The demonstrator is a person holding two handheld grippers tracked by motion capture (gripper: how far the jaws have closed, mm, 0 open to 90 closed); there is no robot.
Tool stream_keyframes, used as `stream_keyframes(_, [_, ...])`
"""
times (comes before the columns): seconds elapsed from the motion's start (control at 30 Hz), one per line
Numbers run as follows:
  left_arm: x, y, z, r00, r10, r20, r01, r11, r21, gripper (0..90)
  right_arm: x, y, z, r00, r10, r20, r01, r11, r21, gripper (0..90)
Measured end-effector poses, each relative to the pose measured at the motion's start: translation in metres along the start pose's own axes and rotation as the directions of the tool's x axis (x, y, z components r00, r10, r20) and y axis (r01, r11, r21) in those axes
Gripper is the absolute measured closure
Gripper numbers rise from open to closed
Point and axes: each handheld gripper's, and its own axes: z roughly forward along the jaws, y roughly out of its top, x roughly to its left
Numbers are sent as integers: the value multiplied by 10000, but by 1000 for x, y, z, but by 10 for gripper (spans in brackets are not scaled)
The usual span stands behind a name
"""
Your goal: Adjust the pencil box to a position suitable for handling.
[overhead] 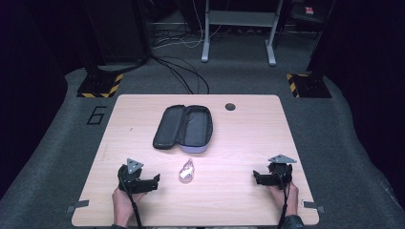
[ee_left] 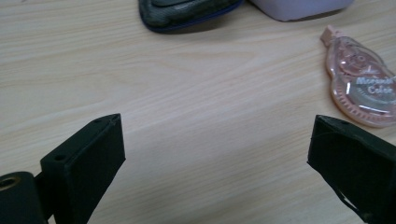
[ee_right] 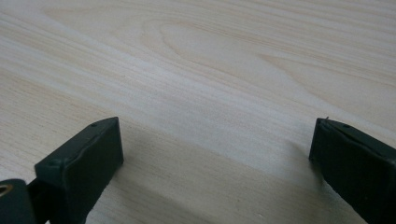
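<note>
- Closest to us in the high view are our two hands at the near edge of the counter, and each hand holds a tool.
- Our left tool rests low on the wood. Its jaws stand wide apart and hold nothing.
- In the left gripper view we look between the two black jaws of that tool and see bare wood there.
- Our right tool sits near the right side of the counter, well apart from the other things. Its jaws are wide apart too, with nothing in them.
- In the right gripper view the gap of that tool has plain wood behind it.
- The pink tape roller lies flat on the counter, just beside our left tool and toward the middle. No tool touches it.
- In the left gripper view the tape roller lies ahead and to the right of the jaws, with its thin tip pointing away from us.
- The pencil case lies open behind the tape roller, near it but not touching.
- Its dark lid lies flat on the left, and its pale purple half is on the right.
</note>
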Motion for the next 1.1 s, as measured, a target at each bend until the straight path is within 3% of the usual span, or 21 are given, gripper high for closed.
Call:
stream_keyframes(0.23, [-21, 7, 11, 9986, 319, 416, -324, 9994, 109, 24, 0, 0, 0, 10000, -16, -10, 16, 10000, -6, 24])
stream_keyframes(0.27, [-27, 9, 15, 9971, 434, 630, -444, 9989, 152, 20, 0, 0, 0, 10000, -6, -9, 6, 10000, -8, 24])
stream_keyframes(0.33, [-30, 10, 17, 9975, 398, 588, -405, 9991, 94, 15, 0, 0, 0, 10000, -14, -11, 14, 10000, -7, 24])
stream_keyframes(0.77, [-62, 19, 37, 9884, 844, 1266, -881, 9958, 240, 2, 0, 0, 0, 10000, -17, -18, 17, 10000, -13, 24])
stream_keyframes(0.97, [-75, 21, 44, 9786, 1336, 1567, -1416, 9891, 408, 35, 0, 0, 0, 10000, -22, -18, 22, 10000, -16, 24])
stream_keyframes(1.0, [-75, 22, 45, 9746, 1534, 1633, -1641, 9850, 538, 43, 0, 0, 0, 10000, -19, -18, 19, 10000, -13, 25])
stream_keyframes(1.03, [-79, 22, 47, 9766, 1411, 1625, -1487, 9882, 355, 53, 0, 0, 0, 10000, -16, -18, 16, 10000, -15, 24])
stream_keyframes(1.07, [-79, 23, 48, 9726, 1566, 1719, -1662, 9852, 427, 72, 0, 0, 0, 10000, -19, -18, 19, 10000, -16, 24])
stream_keyframes(1.1, [-82, 23, 49, 9743, 1423, 1747, -1498, 9882, 306, 109, 0, 0, 0, 10000, -18, -18, 18, 10000, -15, 25])
